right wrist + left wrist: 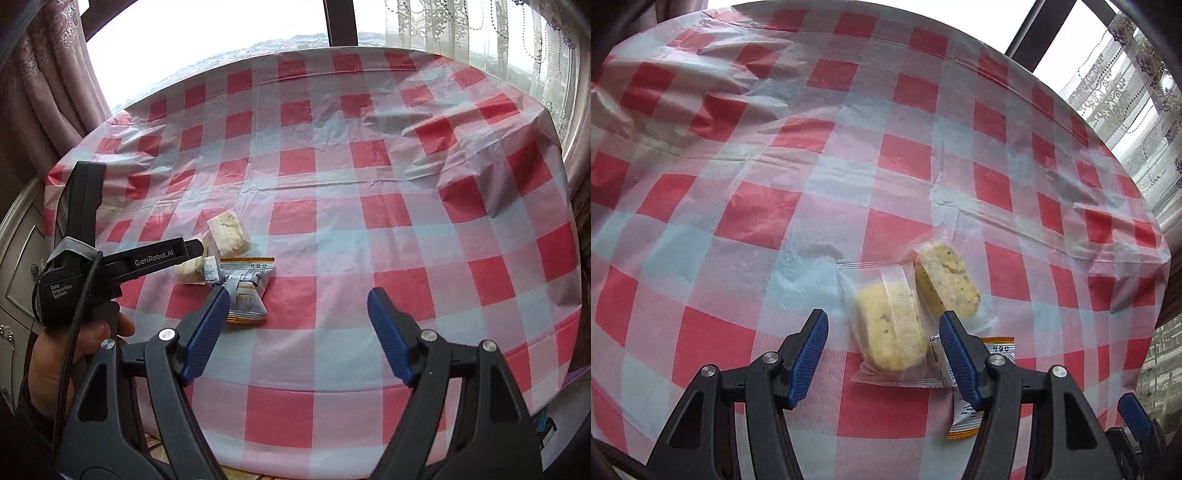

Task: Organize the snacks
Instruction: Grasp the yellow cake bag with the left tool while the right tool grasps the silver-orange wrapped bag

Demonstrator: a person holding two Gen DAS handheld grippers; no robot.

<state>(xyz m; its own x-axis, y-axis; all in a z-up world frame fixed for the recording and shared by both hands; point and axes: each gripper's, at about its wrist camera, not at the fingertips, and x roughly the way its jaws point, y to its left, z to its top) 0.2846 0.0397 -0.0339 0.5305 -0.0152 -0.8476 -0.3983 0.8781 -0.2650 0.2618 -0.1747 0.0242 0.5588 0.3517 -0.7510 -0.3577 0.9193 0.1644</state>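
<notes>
1. In the left wrist view, our left gripper stands open above the tablecloth. Two clear-wrapped cakes lie between and just beyond its jaws, untouched. An orange packet peeks out beside the right jaw.
2. In the right wrist view, our right gripper is open and empty; the packets lie near its left jaw.
3. We judge the cakes light, soft and crumbly, with slippery film, so we should take hold across the middle, gently.
</notes>
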